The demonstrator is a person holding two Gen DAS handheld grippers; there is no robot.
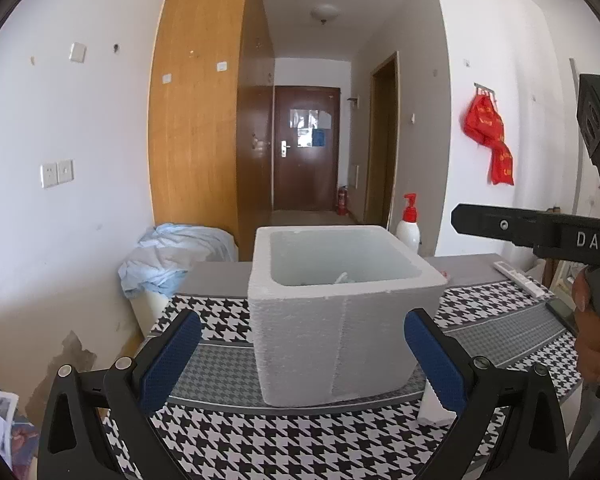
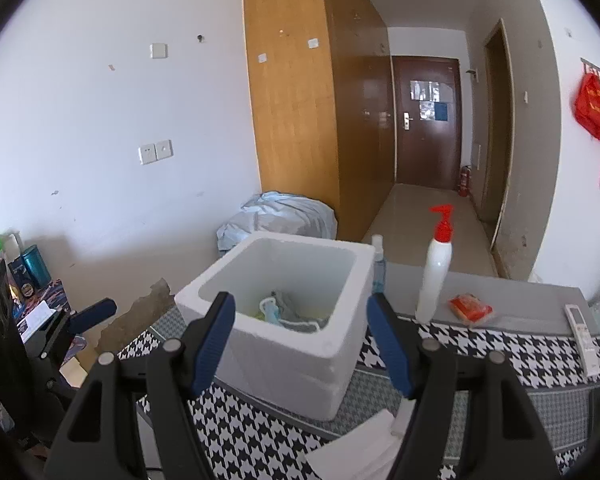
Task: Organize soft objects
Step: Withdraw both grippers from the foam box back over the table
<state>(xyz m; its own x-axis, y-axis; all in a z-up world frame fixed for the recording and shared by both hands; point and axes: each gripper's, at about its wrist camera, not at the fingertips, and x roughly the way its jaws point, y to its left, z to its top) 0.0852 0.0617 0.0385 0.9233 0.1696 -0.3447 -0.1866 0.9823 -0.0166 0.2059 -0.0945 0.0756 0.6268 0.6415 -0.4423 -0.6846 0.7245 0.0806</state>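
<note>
A white foam box [image 1: 340, 320] stands on the houndstooth-covered table [image 1: 228, 440]. In the right wrist view the box [image 2: 340, 364] holds a few soft items [image 2: 278, 310], teal, grey and yellowish, lying at its bottom. My left gripper [image 1: 304, 344] is open, its blue pads [image 1: 176, 360] spread wide in front of the box with nothing between them. My right gripper [image 2: 300, 336] is also open and empty, hovering just before the box's near rim. A hand [image 1: 596, 344] holds the right gripper [image 1: 460, 220] at the right edge of the left wrist view. The left gripper [image 2: 94, 314] shows low on the left.
A white pump bottle with a red top [image 2: 434, 276], an orange packet [image 2: 471, 308], a remote [image 2: 580, 328] and a small blue bottle [image 2: 378, 264] sit behind the box. White foam pieces [image 2: 360, 448] lie at the table's near edge. A pale blue cloth bundle [image 2: 284, 216] rests beyond.
</note>
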